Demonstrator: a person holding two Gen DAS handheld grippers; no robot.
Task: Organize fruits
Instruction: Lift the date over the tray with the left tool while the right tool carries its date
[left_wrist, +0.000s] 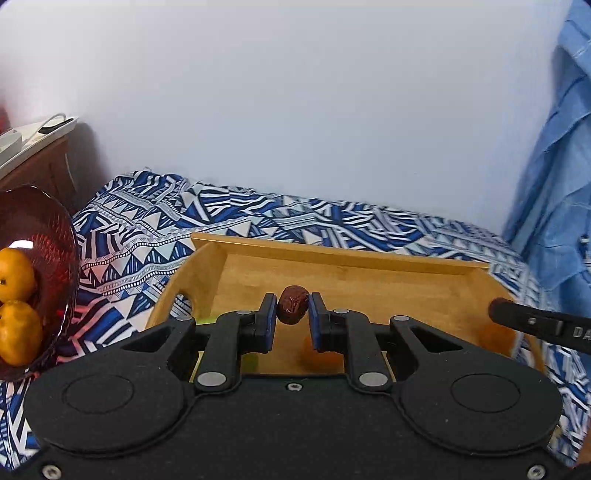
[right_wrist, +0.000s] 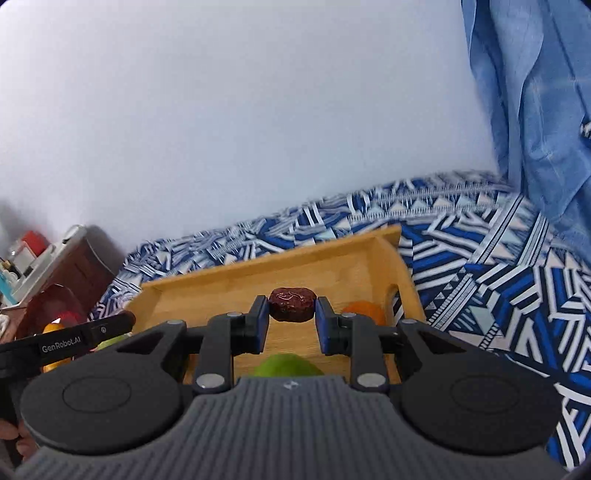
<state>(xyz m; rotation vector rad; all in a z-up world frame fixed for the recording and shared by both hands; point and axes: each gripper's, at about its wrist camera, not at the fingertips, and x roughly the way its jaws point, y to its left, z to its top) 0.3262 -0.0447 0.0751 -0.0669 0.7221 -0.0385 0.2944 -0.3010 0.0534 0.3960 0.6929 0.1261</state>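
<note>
My left gripper (left_wrist: 292, 312) is shut on a dark red wrinkled date (left_wrist: 293, 305), held above the wooden tray (left_wrist: 332, 275). My right gripper (right_wrist: 291, 309) is shut on another dark red date (right_wrist: 291, 303), also over the tray (right_wrist: 332, 269). An orange fruit (left_wrist: 319, 356) lies in the tray below my left fingers; it also shows in the right wrist view (right_wrist: 364, 311). A green fruit (right_wrist: 288, 365) lies in the tray under my right gripper. A dark red glass bowl (left_wrist: 44, 236) at the left holds two oranges (left_wrist: 16, 306).
The tray sits on a blue and white patterned cloth (left_wrist: 147, 221). A wooden cabinet (left_wrist: 40, 162) with a white tray stands at the far left. A blue curtain (right_wrist: 535, 110) hangs at the right. The right gripper's arm (left_wrist: 543, 325) crosses the tray's right end.
</note>
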